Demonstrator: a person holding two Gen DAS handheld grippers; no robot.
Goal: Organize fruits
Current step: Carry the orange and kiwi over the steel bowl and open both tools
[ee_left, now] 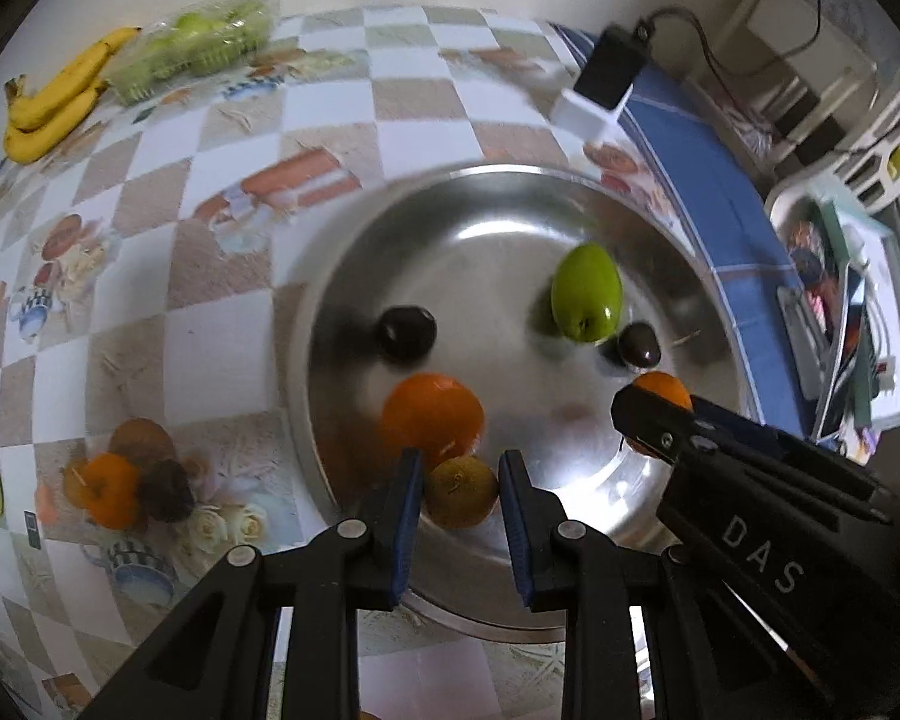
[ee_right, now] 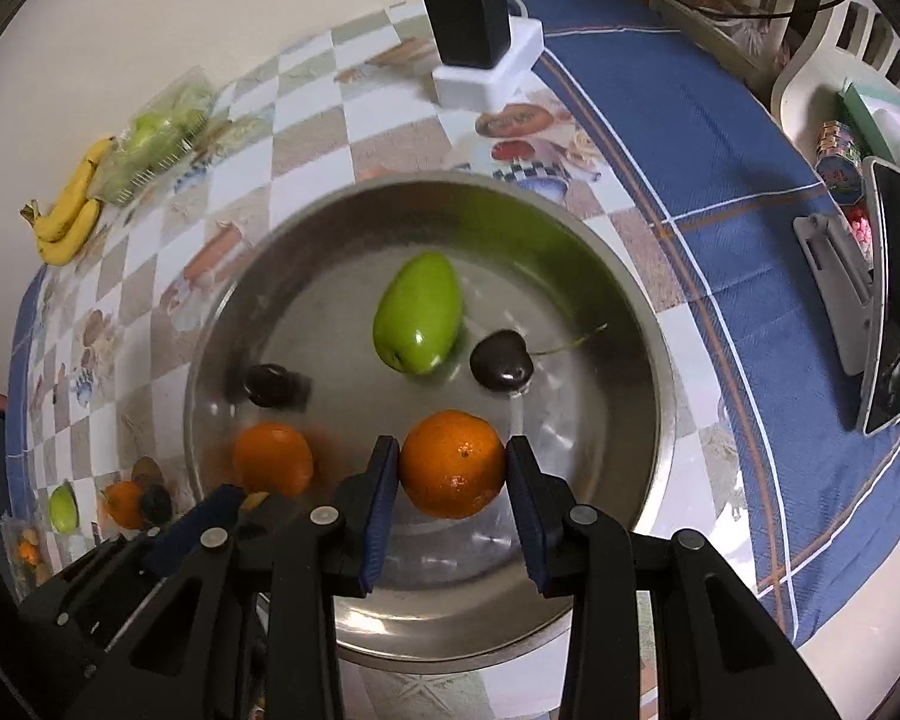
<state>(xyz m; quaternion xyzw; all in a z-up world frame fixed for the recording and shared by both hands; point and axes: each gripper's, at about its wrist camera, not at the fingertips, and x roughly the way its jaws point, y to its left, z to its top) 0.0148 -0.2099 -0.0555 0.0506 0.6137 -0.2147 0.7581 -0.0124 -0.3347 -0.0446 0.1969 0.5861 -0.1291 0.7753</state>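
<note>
A wide, round, shiny steel bowl sits on a checked tablecloth. Inside it lie a glossy green, egg-shaped apple on its side, a dark cherry with a thin stem just beside the apple, a dark round plum well apart on the opposite side, and a bright orange tangerine. A second orange tangerine is held above the bowl. A small, dull yellow-brown round fruit is also held over the bowl's near edge. Near the table's far edge lie yellow bananas beside a clear bag of green fruit.
</note>
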